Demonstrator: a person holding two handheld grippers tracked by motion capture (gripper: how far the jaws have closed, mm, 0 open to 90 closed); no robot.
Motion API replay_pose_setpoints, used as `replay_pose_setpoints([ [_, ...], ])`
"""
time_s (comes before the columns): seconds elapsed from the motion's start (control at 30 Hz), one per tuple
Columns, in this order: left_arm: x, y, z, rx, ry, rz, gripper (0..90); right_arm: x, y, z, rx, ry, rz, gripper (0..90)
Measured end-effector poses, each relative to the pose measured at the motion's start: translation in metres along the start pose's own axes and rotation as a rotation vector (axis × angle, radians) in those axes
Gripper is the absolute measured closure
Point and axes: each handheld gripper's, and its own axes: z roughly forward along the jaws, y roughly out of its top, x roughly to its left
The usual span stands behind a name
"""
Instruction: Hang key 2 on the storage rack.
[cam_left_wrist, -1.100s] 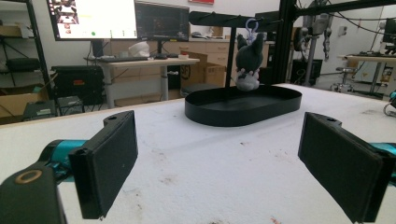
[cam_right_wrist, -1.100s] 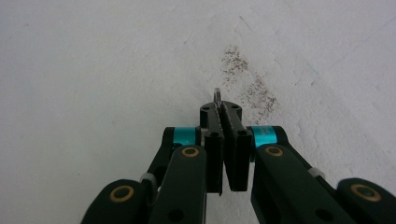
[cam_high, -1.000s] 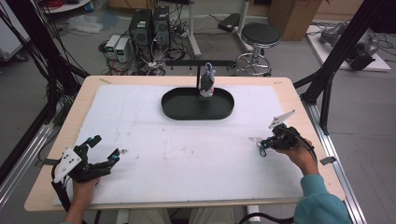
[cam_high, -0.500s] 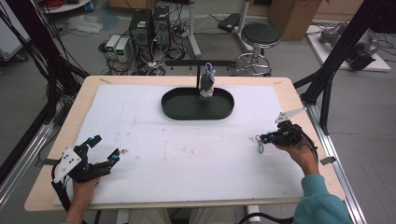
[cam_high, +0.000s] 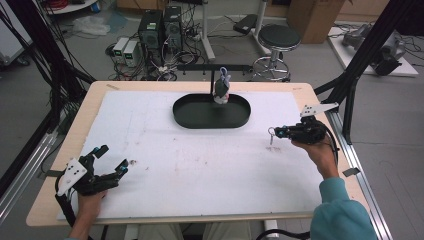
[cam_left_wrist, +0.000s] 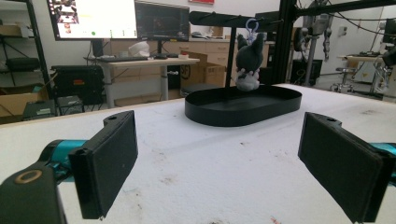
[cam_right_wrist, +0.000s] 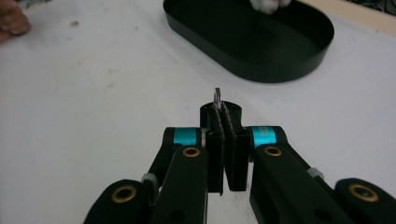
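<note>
Starting at the left, we see our left tool (cam_high: 111, 169) resting near the front left corner of the desk (cam_high: 200, 165), held in a hand (cam_high: 89, 205) that comes in from the bottom edge; its jaws are spread wide, with nothing between them, and in the left gripper view the white desk surface lies bare between the two pads (cam_left_wrist: 108, 161). Further along, at the far middle of the desk, we find a black oval tray (cam_high: 200, 116), and a small grey and white plush keychain (cam_high: 221, 89) hangs over its far edge from the arm of a black stand (cam_high: 212, 75). On the right, our right tool (cam_high: 278, 133) is lifted above the desk near the right edge, well apart from the tray, its jaws pressed together on a small metal key ring (cam_right_wrist: 217, 96). In the high view the ring (cam_high: 271, 133) hangs from the tool's tip, clear of the desk.
</note>
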Motion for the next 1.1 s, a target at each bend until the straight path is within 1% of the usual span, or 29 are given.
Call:
replay_pose_setpoints([
  [0.03,0.0,0.0,0.0,-0.001,0.0,0.0,12.4,0.0,0.004,0.0,-0.017,-0.001,-0.002,88.9],
  [0.1,0.0,0.0,0.0,0.002,0.0,0.0,12.4,0.0,0.013,0.0,-0.034,0.004,-0.002,88.9],
  [0.13,0.0,0.0,0.0,0.002,0.0,0.0,12.4,0.0,0.017,0.001,-0.05,0.002,-0.009,88.9],
  [0.17,0.0,0.0,0.0,0.002,-0.001,0.0,12.4,-0.001,0.022,0.001,-0.062,0.01,-0.006,88.9],
  [0.27,0.0,0.0,0.0,0.001,-0.001,0.0,12.4,-0.003,0.035,0.004,-0.089,0.012,-0.014,88.9],
  [0.37,0.0,0.0,0.0,0.001,0.0,0.001,12.4,-0.005,0.049,0.007,-0.091,0.01,-0.021,88.9],
  [0.43,0.0,0.0,0.0,0.002,-0.001,0.0,12.4,-0.006,0.058,0.009,-0.103,0.009,-0.036,88.9],
  [0.47,0.0,0.0,0.0,0.001,-0.001,0.0,12.4,-0.005,0.063,0.01,-0.102,0.012,-0.032,88.9],
  [0.5,0.0,0.0,0.0,0.001,0.0,0.0,12.4,-0.006,0.068,0.011,-0.103,0.005,-0.045,88.9],
  [0.6,0.0,0.0,0.0,0.002,0.0,-0.002,12.4,-0.008,0.078,0.014,-0.112,0.009,-0.041,88.9],
  [0.63,0.0,0.0,0.0,0.002,-0.001,-0.001,12.4,-0.01,0.082,0.016,-0.122,0.017,-0.035,88.9],
  [0.7,0.0,0.0,0.0,0.001,0.0,-0.002,12.4,-0.013,0.088,0.019,-0.134,0.018,-0.035,88.9],
  [0.77,0.0,0.0,0.0,0.001,-0.001,0.0,12.4,-0.015,0.094,0.022,-0.123,0.012,-0.032,88.9],
  [1.0,0.0,0.0,0.0,0.001,-0.001,0.0,12.4,-0.022,0.118,0.027,-0.118,0.003,-0.037,88.9],
  [1.03,0.0,0.0,0.0,0.001,0.0,0.0,12.4,-0.023,0.121,0.028,-0.128,-0.003,-0.042,88.9],
  [1.07,0.0,0.0,0.0,-0.001,0.0,-0.001,12.4,-0.024,0.124,0.029,-0.128,0.004,-0.034,88.9],
  [1.1,0.0,0.0,0.0,0.0,0.0,0.0,12.4,-0.025,0.126,0.03,-0.119,0.001,-0.038,88.9],
])
